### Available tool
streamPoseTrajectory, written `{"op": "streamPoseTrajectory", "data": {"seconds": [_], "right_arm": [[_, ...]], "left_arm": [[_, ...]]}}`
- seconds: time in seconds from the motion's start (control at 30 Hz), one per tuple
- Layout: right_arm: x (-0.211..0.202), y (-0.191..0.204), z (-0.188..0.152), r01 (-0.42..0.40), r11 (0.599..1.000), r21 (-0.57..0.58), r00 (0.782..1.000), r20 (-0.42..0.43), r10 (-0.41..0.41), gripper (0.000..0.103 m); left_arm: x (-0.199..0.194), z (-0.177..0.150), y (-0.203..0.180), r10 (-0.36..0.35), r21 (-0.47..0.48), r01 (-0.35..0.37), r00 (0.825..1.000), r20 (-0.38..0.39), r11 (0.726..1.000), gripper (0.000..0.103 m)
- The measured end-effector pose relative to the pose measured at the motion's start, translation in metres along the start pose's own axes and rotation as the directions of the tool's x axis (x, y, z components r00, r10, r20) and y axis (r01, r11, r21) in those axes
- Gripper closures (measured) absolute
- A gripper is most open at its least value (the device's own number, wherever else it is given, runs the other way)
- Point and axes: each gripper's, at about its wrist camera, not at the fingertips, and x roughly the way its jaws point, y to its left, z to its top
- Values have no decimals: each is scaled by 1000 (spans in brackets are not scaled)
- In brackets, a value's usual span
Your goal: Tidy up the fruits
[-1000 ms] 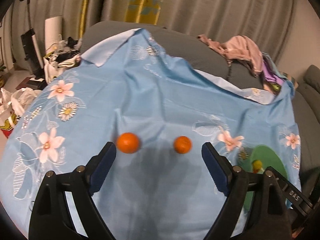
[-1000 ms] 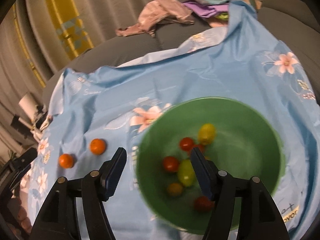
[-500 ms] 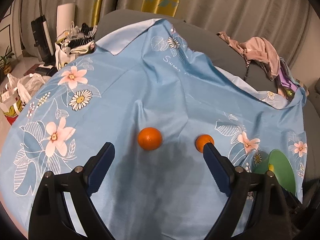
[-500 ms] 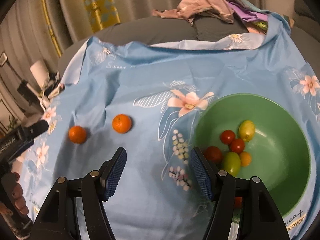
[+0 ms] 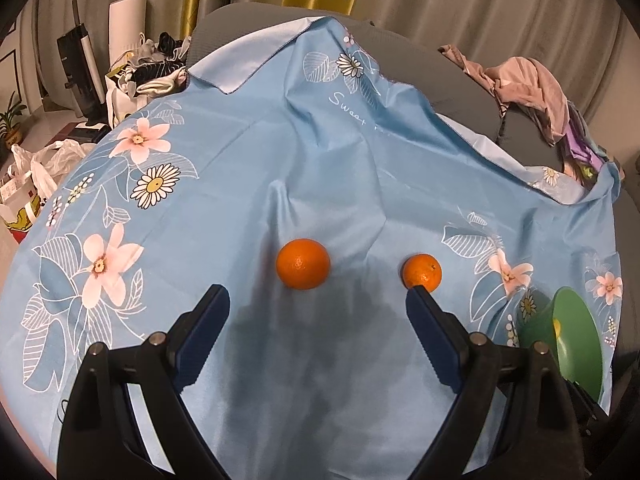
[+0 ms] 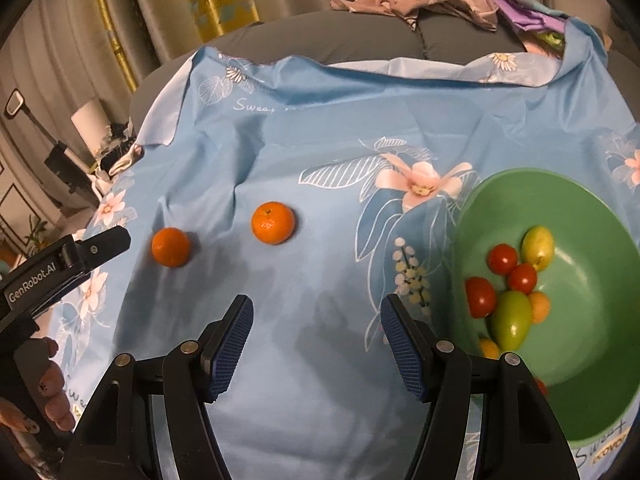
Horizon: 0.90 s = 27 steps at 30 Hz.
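Grey curtains (image 5: pixel 460 4), grey sofa (image 6: pixel 360 40), clothes heap (image 5: pixel 532 92), upright vacuum (image 5: pixel 82 76)

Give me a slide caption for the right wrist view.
Open right gripper above blue floral cloth, two oranges ahead, green bowl of tomatoes beside.

Probably a living room — curtains (image 5: pixel 460 4), sofa (image 6: pixel 360 36), strewn clothes (image 5: pixel 528 88).

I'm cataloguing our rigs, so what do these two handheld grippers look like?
Both the left gripper and the right gripper have black angular plastic bodies with silver pivot screws. Their fingers carry dark blue textured pads. The left one's housing, seen from the right wrist view, bears white "GenRobot.AI" lettering. No cables show.
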Motion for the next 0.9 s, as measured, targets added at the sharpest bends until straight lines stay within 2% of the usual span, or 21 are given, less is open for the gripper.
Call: {"op": "streamPoseTrajectory", "data": {"seconds": [0.9], "right_arm": [[8,11,-2,-27,999,-23,999,-19,26,36]], "left_arm": [[5,-3,-1,5,7,-5,1000,-16,1000,13]]}}
